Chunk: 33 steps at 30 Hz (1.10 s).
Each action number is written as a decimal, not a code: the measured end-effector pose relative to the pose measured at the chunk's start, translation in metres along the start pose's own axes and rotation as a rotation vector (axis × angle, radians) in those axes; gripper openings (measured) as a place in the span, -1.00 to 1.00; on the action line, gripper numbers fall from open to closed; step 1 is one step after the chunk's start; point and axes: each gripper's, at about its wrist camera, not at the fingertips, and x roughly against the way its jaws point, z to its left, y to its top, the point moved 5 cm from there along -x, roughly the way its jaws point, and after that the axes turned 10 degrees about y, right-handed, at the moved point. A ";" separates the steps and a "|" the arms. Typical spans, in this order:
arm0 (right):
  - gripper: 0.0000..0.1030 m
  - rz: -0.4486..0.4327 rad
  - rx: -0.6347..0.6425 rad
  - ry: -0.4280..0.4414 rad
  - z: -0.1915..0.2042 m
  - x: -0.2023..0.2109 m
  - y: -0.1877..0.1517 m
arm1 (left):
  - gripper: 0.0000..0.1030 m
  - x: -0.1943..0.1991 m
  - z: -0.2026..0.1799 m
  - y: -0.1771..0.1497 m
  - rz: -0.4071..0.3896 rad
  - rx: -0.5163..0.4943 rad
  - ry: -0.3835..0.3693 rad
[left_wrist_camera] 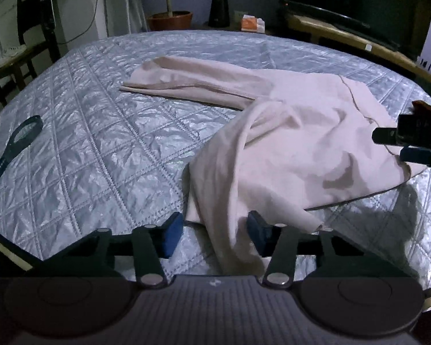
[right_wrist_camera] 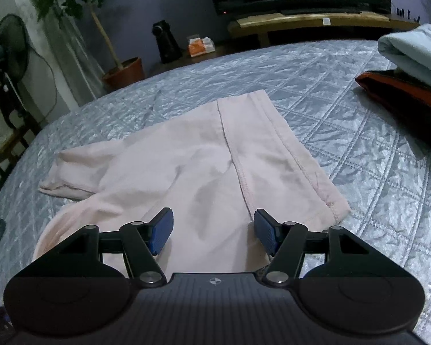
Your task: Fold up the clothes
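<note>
Left gripper (left_wrist_camera: 215, 234) is low over the bed, jaws partly spread with a fold of the pink garment (left_wrist_camera: 287, 132) hanging between them. The cloth brushes the inner side of one blue pad (left_wrist_camera: 257, 231), but I can't see both pads pressing on it, so I wouldn't call it a pinch. My guess is it's lined up there to grab that drooping edge.

Right gripper (right_wrist_camera: 214, 231) sits over the near end of the same garment, jaws spread wide, nothing clamped, cloth lying flat under the gap. Looks like it's parked at that end so both ends can be lifted together for a fold. In the left camera it pokes in at 3 o'clock, right at the garment's edge.

The garment itself is out in the middle of the quilted bed (left_wrist_camera: 100, 143), one long part stretched toward 11 o'clock in the left view, the rest rumpled. Not folded yet as far as I can tell.

Count: two grippers, one pink garment in play. Over at 2 o'clock in the right view there's one folded light-blue piece (right_wrist_camera: 416, 51) sitting on one dark piece with orange trim (right_wrist_camera: 402, 92), probably the done pile. One dark strap-like thing (left_wrist_camera: 17, 141) at 9 o'clock on the bed, can't tell what it is.
</note>
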 end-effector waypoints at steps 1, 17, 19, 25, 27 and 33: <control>0.34 0.004 0.005 -0.003 0.000 -0.001 0.000 | -0.59 0.000 0.000 0.001 -0.001 0.000 -0.002; 0.33 0.036 0.030 -0.048 -0.013 -0.004 -0.007 | -0.89 0.003 0.132 0.101 0.093 0.302 0.058; 0.33 0.038 0.036 -0.047 -0.013 -0.004 -0.007 | -0.88 0.002 0.164 0.119 0.076 0.371 0.137; 0.35 0.016 0.102 -0.092 0.000 0.005 -0.004 | -0.83 0.000 0.199 0.128 0.087 0.479 0.158; 0.36 -0.043 0.263 -0.081 0.026 0.014 -0.003 | -0.76 -0.002 0.200 0.127 0.098 0.477 0.140; 0.41 0.056 0.538 0.300 0.126 0.006 -0.047 | -0.70 -0.001 0.200 0.130 0.068 0.446 0.097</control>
